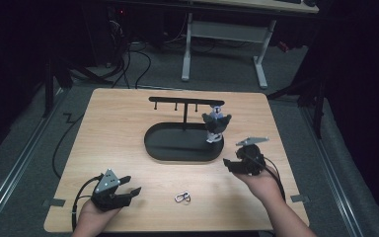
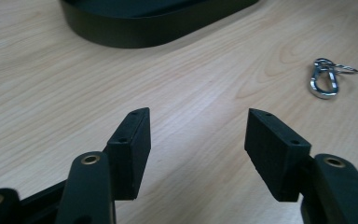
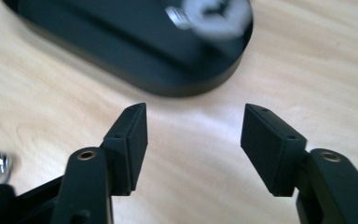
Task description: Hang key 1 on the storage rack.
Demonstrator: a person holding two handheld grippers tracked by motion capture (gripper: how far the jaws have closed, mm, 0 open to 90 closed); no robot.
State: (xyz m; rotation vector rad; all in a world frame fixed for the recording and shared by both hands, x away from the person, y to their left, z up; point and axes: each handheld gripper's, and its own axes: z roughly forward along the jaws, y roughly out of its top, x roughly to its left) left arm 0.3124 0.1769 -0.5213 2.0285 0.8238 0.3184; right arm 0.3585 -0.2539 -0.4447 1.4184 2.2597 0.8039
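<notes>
Small silver metal carabiner clip with a ring attached [image 1: 182,197] lies flat on the light wooden table [image 1: 128,128], near the front edge, between the two grippers and in front of the black oval stand base with hook bar [image 1: 177,148]. Judged light, rigid, slick; likely to skate if nudged. Best hold: across the clip's narrow body. In the left gripper view its long axis runs away from the camera, ring end farther. Left gripper [image 1: 128,186] wide open, empty, near it. Right gripper [image 1: 233,163] wide open, empty, beside the base.
</notes>
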